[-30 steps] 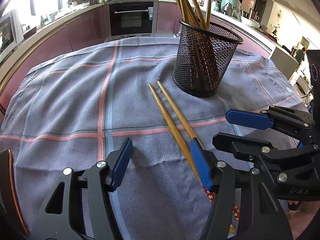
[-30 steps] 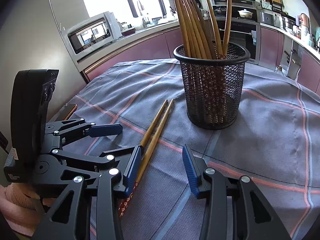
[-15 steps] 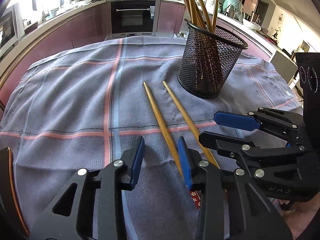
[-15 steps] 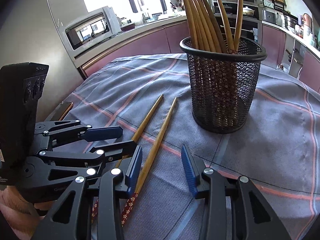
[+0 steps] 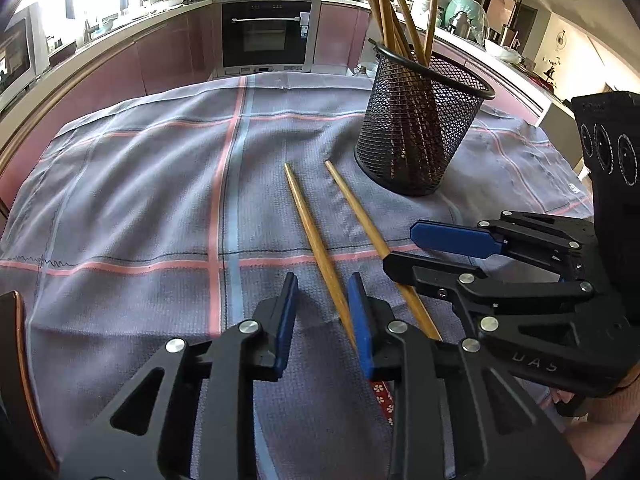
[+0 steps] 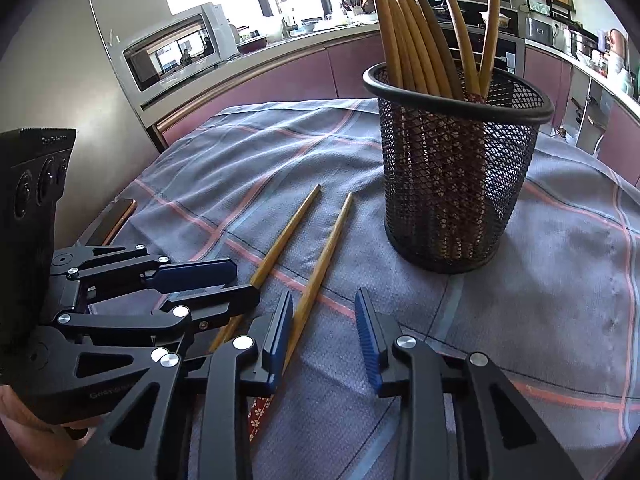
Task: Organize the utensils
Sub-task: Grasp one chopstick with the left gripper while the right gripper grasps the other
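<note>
Two wooden chopsticks with red patterned ends lie side by side on the cloth, tips toward a black mesh cup (image 5: 416,128) (image 6: 452,184) full of chopsticks. My left gripper (image 5: 322,312) (image 6: 240,284) is low over the cloth and its jaws are closing. The left chopstick (image 5: 316,236) (image 6: 276,252) lies between them, against the right pad, with a gap on the other side. My right gripper (image 6: 324,320) (image 5: 404,252) is closing too. The right chopstick (image 6: 324,264) (image 5: 360,216) runs between its jaws beside the left pad, and the right pad stands clear of it.
A blue-grey tablecloth (image 5: 160,184) with pink stripes covers the round table. A copper-edged flat object (image 5: 16,360) (image 6: 116,220) lies at the table's left edge. Kitchen counters, an oven and a microwave ring the table. A hand (image 5: 592,440) holds the right gripper.
Both grippers' jaws have narrowed. The two chopsticks, which lay tight together, have spread apart. The left one now lies between the left jaws, the right one between the right jaws.
</note>
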### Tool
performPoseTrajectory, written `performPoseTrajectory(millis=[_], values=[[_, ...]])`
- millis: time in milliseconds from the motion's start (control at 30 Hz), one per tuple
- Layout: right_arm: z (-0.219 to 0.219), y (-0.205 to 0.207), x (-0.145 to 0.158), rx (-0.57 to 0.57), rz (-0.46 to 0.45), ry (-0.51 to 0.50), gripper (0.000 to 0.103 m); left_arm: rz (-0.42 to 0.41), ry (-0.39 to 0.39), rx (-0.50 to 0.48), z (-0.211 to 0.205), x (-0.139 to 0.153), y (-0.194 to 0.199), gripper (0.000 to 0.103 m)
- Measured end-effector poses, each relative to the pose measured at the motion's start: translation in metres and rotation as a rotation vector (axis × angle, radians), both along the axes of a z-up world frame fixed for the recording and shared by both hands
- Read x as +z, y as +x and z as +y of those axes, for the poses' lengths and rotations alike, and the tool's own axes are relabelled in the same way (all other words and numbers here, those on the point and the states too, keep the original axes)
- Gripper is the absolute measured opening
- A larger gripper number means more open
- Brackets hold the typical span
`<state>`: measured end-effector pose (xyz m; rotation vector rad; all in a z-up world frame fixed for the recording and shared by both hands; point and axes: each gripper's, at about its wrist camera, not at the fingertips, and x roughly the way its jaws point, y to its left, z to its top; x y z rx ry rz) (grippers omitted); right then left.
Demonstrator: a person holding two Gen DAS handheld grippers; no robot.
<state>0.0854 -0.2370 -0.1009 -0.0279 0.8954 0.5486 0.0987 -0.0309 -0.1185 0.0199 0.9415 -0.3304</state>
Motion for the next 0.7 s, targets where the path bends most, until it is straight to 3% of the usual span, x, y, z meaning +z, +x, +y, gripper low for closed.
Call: performPoseTrajectory(millis=[67,300,567,700], values=[[0.002,0.002,-0.001,0.003,-0.001,-0.007,0.03,0.0,-0.002,0.0,0.0,0.0,0.0,0.024],[0.006,0.004,-0.002,0.007,-0.006,-0.039,0.012,0.005,-0.013,-0.005,0.0,-0.001,0.0,0.018],[-0.004,0.0,-0.002,0.009,0.015,-0.028,0.007,0.024,-0.036,-0.001,0.001,-0.001,-0.002,0.015],[-0.007,-0.003,-0.002,0.001,0.012,-0.044,0.008,0.021,-0.028,0.016,0.002,0.0,0.003,0.019]])
